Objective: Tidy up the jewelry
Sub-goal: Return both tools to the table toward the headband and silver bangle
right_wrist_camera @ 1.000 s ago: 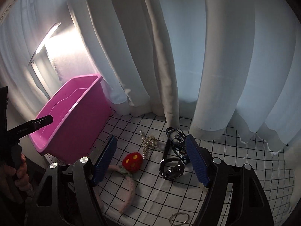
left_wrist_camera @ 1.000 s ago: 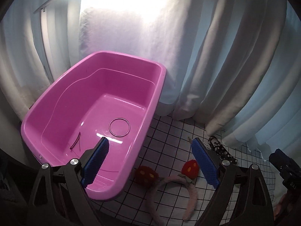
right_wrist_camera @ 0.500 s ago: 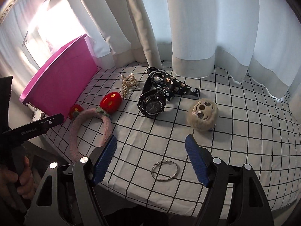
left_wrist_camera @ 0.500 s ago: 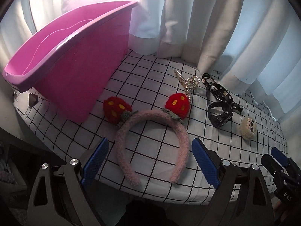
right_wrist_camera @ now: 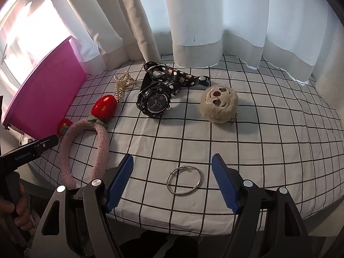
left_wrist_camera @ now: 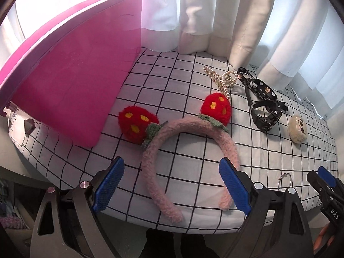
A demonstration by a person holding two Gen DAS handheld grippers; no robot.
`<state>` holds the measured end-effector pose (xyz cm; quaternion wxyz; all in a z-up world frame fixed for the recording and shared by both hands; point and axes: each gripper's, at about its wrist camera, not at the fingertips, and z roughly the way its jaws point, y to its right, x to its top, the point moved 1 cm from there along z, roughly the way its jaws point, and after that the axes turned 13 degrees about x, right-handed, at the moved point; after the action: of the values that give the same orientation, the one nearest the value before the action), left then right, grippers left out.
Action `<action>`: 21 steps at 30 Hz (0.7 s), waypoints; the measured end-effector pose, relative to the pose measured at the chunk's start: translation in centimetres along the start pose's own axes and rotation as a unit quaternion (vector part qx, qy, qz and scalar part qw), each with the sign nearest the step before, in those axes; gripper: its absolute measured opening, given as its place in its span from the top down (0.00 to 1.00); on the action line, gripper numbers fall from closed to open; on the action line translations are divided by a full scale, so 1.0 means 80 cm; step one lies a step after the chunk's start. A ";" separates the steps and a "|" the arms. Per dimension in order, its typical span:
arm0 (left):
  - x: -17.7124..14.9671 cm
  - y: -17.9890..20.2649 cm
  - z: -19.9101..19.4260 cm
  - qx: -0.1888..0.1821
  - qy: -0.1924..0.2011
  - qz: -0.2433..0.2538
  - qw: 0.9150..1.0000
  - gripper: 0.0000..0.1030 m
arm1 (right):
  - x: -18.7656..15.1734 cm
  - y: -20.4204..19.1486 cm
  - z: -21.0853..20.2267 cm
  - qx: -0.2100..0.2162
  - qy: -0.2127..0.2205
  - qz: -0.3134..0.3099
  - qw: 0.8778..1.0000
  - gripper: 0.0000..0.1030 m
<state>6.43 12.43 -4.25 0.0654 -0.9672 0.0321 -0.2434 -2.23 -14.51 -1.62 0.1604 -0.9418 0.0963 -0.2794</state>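
Both claws stood apart, empty: left gripper (left_wrist_camera: 171,188) over the headband's (left_wrist_camera: 189,137) ends, right gripper (right_wrist_camera: 172,182) straddling the bangle (right_wrist_camera: 184,180). Beyond the bangle: watch (right_wrist_camera: 155,101) and plush face (right_wrist_camera: 219,104); hair clip (right_wrist_camera: 122,83) farther left, pink tub (right_wrist_camera: 46,94) leftmost.

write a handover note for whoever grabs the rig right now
Left hand-held gripper: open, empty, over the pink headband.
Right hand-held gripper: open, empty, framing the silver bangle.
On the checked cloth: pearl hair claw, black watch, patterned strap, plush face charm.
Pink tub stands at the left; its inside is hidden.
Left: all of these.
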 end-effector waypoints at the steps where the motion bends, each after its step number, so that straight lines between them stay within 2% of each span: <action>1: 0.001 -0.003 0.007 0.000 -0.004 0.002 1.000 0.14 | -0.003 0.000 0.000 -0.008 0.002 0.003 1.000 0.30; 5: -0.003 -0.005 0.031 0.008 -0.014 0.014 1.000 0.14 | -0.017 0.008 0.007 -0.025 -0.009 0.019 0.999 0.30; 9: -0.010 -0.011 0.050 0.018 -0.022 0.001 1.000 0.14 | -0.026 0.016 0.017 -0.035 -0.023 0.012 0.999 0.30; 14: -0.017 -0.007 0.069 0.033 -0.027 0.014 0.999 0.14 | -0.036 0.024 0.036 -0.034 -0.032 0.023 0.999 0.30; 21: -0.022 0.006 0.091 0.031 -0.038 0.025 0.999 0.14 | -0.045 0.032 0.067 -0.037 -0.049 0.038 0.997 0.30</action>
<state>8.34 12.92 -11.50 0.1025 -0.9721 0.0459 -0.2060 -2.42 -14.57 -8.57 0.1403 -0.9553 0.1346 -0.2225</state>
